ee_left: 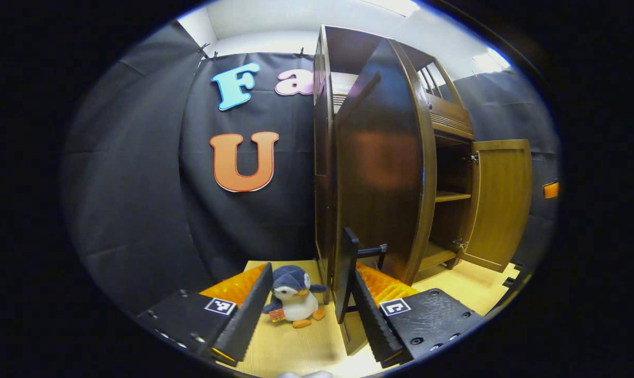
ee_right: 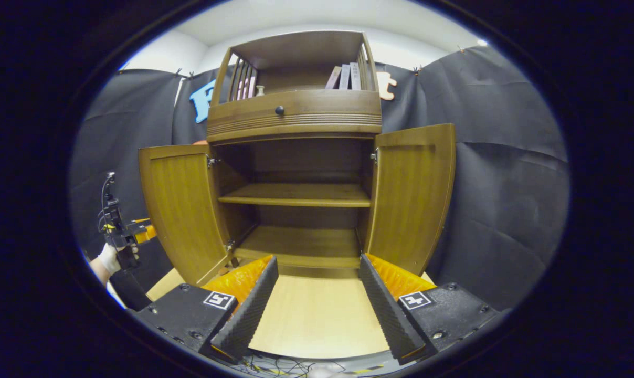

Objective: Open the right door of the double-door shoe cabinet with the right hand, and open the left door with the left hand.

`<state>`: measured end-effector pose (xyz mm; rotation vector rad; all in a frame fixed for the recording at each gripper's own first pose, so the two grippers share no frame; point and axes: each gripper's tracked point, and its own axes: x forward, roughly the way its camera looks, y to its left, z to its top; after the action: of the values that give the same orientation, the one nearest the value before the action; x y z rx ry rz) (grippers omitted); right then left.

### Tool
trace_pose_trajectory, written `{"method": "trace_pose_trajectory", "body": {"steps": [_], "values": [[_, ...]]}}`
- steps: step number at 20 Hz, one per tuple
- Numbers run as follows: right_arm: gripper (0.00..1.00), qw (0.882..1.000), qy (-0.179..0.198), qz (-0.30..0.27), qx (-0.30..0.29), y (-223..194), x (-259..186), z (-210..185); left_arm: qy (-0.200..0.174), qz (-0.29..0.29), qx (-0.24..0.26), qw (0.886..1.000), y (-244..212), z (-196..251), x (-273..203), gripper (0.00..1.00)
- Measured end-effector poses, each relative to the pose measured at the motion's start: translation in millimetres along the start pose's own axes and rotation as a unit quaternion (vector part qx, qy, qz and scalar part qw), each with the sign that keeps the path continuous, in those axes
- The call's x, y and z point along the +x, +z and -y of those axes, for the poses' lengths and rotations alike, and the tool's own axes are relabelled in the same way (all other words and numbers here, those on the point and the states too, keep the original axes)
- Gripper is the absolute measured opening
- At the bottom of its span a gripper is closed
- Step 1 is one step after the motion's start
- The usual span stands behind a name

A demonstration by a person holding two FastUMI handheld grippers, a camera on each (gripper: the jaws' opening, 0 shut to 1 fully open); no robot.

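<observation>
The brown wooden double-door shoe cabinet (ee_right: 298,157) stands with both curved doors swung wide — bare shelves showing. My left gripper (ee_left: 309,310) and right gripper (ee_right: 317,304) both have fingers spread, holding nothing.

Cabinet (ee_right: 296,115) and doors (ee_right: 411,194) are showing glossy brown wood; the floor (ee_right: 312,310) is looking like pale smooth wood; the penguin (ee_left: 294,296) is plush cloth; gripper pads (ee_right: 382,310) are ribbed matt black

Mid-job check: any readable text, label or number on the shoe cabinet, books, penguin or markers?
No text can be read.
Books atop the shoe cabinet: spines too small.
Plush penguin, its tag: too small.
Square black-and-white markers: patterns, no words.
</observation>
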<state>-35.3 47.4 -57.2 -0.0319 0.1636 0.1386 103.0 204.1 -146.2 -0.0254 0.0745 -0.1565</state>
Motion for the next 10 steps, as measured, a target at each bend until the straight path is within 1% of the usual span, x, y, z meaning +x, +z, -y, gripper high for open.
{"method": "trace_pose_trajectory", "body": {"steps": [1,3,4,5,6,8,10], "values": [[0.99,1.0,0.0,0.0,0.001,0.3,1.1,0.3,0.009,0.001,0.001,1.0,-0.1,-3.9,-6.8,0.86],[0.99,1.0,0.001,0.001,0.004,0.7,1.4,0.4,0.026,0.007,-0.002,1.0,5.1,-10.2,-22.0,0.84],[0.99,1.0,0.002,0.001,0.005,0.8,1.5,0.0,0.031,0.01,-0.006,0.999,8.9,-10.9,-29.1,0.74],[0.99,1.0,0.002,0.002,0.004,1.4,1.5,0.5,0.039,0.009,-0.008,0.999,12.3,-9.5,-35.9,0.96],[0.99,1.0,0.002,0.003,0.004,1.9,1.2,1.0,0.055,0.009,-0.004,0.998,16.0,-11.1,-42.9,0.9],[0.99,1.0,-0.001,0.007,0.004,3.1,1.3,1.5,0.09,0.006,-0.001,0.996,27.8,-10.6,-58.5,0.9],[0.99,1.0,-0.003,0.011,0.007,3.8,1.0,2.1,0.114,0.015,0.001,0.993,45.2,-1.8,-71.6,0.91]]}}
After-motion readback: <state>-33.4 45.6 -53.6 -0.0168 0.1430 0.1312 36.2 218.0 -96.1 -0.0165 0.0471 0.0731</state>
